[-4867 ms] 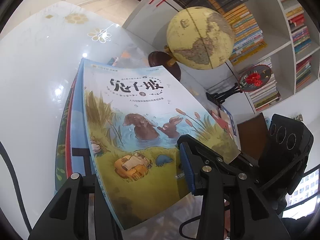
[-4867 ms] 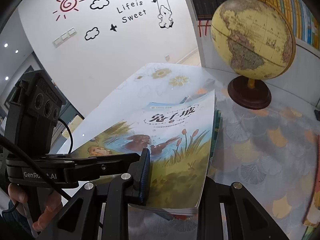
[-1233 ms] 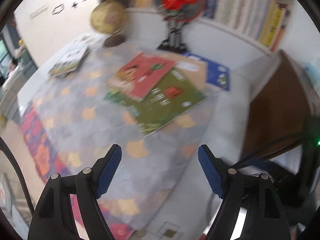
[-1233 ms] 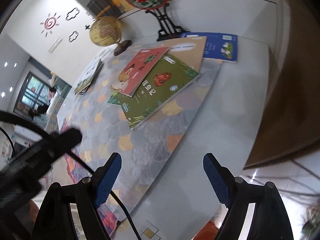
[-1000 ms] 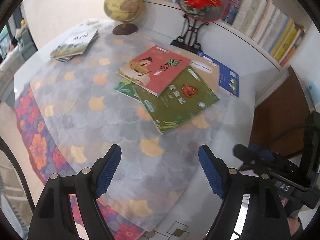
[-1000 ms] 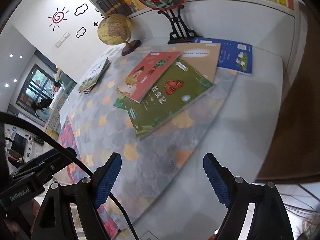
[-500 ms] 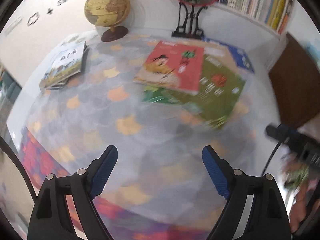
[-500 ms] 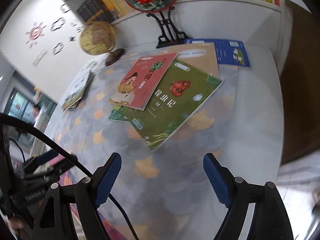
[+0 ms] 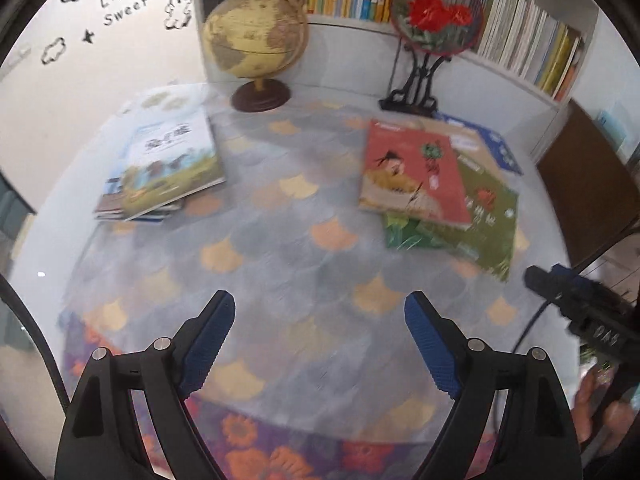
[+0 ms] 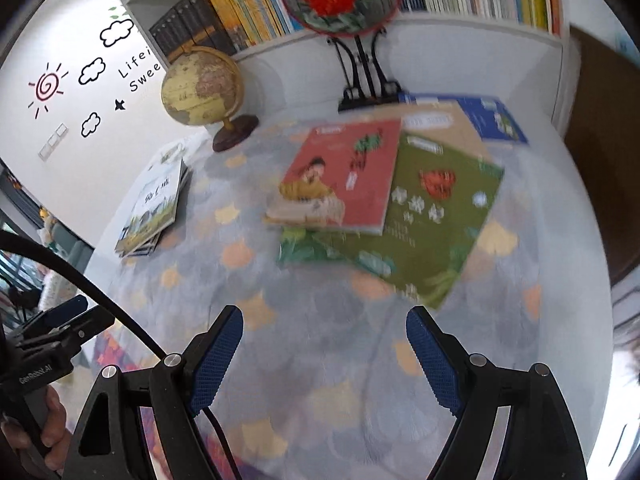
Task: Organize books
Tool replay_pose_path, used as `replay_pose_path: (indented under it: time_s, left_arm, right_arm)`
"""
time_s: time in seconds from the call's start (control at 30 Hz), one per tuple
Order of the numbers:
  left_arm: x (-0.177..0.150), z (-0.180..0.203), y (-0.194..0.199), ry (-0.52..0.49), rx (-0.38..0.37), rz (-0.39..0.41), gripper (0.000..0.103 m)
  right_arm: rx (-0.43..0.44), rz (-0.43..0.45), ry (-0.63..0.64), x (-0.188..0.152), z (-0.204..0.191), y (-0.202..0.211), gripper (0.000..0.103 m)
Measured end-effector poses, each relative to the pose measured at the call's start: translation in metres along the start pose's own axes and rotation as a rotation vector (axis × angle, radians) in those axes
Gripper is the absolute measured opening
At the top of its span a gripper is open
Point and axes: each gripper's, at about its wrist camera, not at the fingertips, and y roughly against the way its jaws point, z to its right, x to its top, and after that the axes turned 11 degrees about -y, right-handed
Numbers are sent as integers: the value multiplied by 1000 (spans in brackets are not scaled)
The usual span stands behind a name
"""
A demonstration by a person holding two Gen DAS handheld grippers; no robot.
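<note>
Both claws, left claw (image 9: 318, 346) and right claw (image 10: 324, 358), are wide and empty. The red book (image 10: 344, 176), right of the globe (image 10: 202, 86), looks thin and bendy. Best to grab its near edge.

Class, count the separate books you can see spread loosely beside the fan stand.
4: red book on top, green book beneath it, tan book behind, blue book at the back. Others may hide underneath.

I see a white wall (image 9: 120, 60) with cloud decals, a white bookshelf (image 10: 460, 36) behind the surface (image 9: 304, 280), brown door (image 9: 580, 184) at right.
</note>
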Motion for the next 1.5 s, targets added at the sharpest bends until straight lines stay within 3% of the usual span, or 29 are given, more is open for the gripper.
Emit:
replay_pose_path:
  time_s: [0.13,0.23,0.4,0.43,0.47,0.5,0.6,0.83,1.0,1.2,1.33,1.5]
  left_arm:
    - [24,3,-22,-21,-73,11,86]
    - [48,10,-41,-92,-83,14,87]
    - [92,15,-91,-146,-165,-4,91]
    - [101,16,-105,-154,-176,-17,91]
    - [107,17,-119,-157,-196,-31,91]
    - [114,16,-137,-153,-233,-48,91]
    - [126,14,-184,-99,-350,-97,90]
    - [131,11,-244,-42,-489,-152,89]
    - [131,16,-246,-78,-574,-147,89]
    - [114,9,-228,-92,-596,-155,89]
    - [86,-3,-209,-90,-615,-167,89]
    - [29,-17,-181,-105,-648,-231,89]
  right_arm:
    - [-59,55,-5,10,-6,-8,82]
    - [-35,48,-57,19,1,-23,82]
    - [-53,75,-119,49,14,-56,81]
    - [-65,88,-119,55,15,-61,78]
    - [-80,96,-116,62,16,-68,66]
    - [-95,93,-111,70,17,-77,56]
    - [-127,72,-105,88,24,-104,55]
    - [-147,26,-159,110,42,-155,54]
    - [-131,-9,-123,114,31,-176,57]
    - [-109,-38,-111,104,24,-173,59]
    - [-108,-76,-102,79,14,-163,59]
    - [-127,-126,-95,24,-10,-143,62]
